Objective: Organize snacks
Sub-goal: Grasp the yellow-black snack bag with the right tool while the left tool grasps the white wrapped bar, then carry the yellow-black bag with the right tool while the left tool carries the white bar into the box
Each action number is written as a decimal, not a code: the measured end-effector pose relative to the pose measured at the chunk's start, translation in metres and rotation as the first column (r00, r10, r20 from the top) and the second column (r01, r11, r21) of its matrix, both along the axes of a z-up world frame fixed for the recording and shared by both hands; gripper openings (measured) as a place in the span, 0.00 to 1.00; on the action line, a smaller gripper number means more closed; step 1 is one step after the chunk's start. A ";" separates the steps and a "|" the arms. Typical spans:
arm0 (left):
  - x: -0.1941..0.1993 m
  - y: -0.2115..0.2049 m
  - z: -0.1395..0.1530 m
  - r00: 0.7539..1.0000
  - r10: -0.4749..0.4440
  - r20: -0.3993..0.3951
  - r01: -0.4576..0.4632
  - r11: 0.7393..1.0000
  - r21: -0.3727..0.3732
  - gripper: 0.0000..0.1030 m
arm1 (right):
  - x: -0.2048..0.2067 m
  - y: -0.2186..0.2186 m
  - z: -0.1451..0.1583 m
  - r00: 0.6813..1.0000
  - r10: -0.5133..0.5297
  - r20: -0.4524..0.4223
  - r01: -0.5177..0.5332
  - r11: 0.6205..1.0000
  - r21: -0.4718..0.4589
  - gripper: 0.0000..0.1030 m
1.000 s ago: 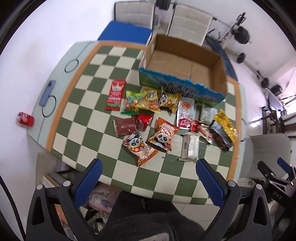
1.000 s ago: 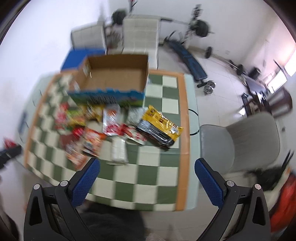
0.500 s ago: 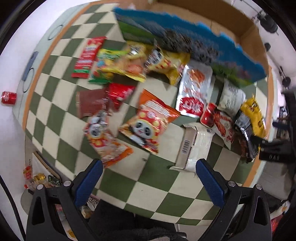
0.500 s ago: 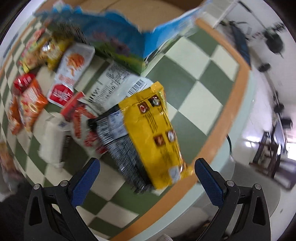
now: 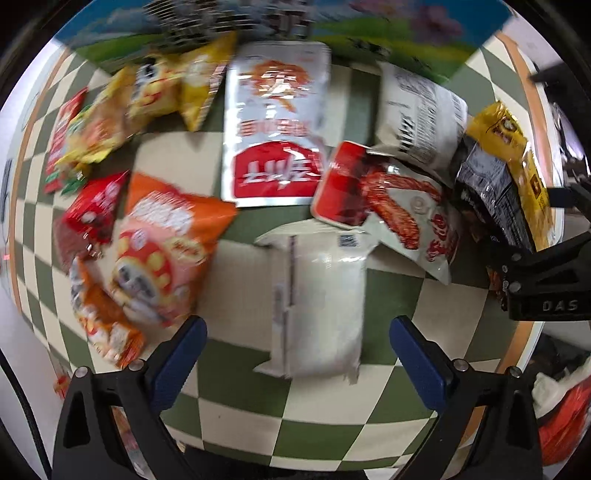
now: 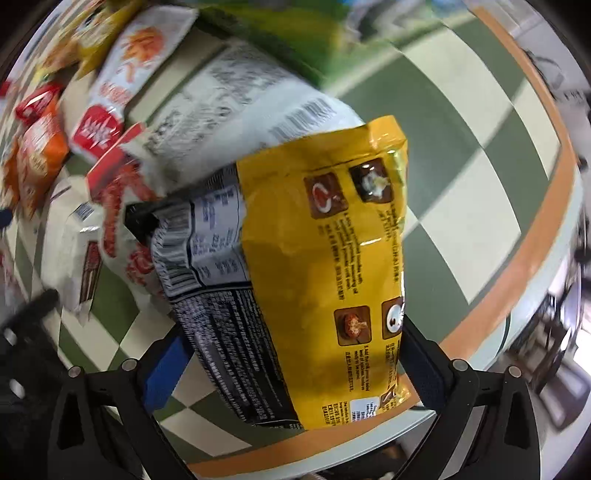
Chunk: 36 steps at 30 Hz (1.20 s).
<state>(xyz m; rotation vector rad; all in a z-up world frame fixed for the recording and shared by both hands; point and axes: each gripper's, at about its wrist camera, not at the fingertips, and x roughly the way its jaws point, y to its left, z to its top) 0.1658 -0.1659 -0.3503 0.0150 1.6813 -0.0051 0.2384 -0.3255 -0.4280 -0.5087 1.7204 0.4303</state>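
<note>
White plastic marks the packet (image 5: 317, 299) that the left hand-held gripper (image 5: 297, 350) faces: it lies flat on the checked tabletop (image 5: 325, 435), directly ahead, its near end between the two blue pads, which stand wide apart and touch nothing. Its long axis runs away from the gripper, toward the printed box wall (image 5: 369, 26) at the far side, so the pads could close across its short width.

Further right, the yellow and black bag (image 6: 295, 280) lies with its near end between the pads of the right hand-held gripper (image 6: 291, 362). Those pads are also spread wide; whether they touch the bag cannot be told. The bag's long axis runs away from the gripper, and its near end overhangs the orange border of the tabletop. Each packet is nearest its own gripper.
</note>
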 end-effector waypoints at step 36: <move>-0.020 -0.043 -0.005 0.993 -0.116 0.023 0.115 0.993 0.038 0.43 | -0.102 -0.115 -0.083 0.659 -0.744 -0.111 0.752 0.655 0.074 0.85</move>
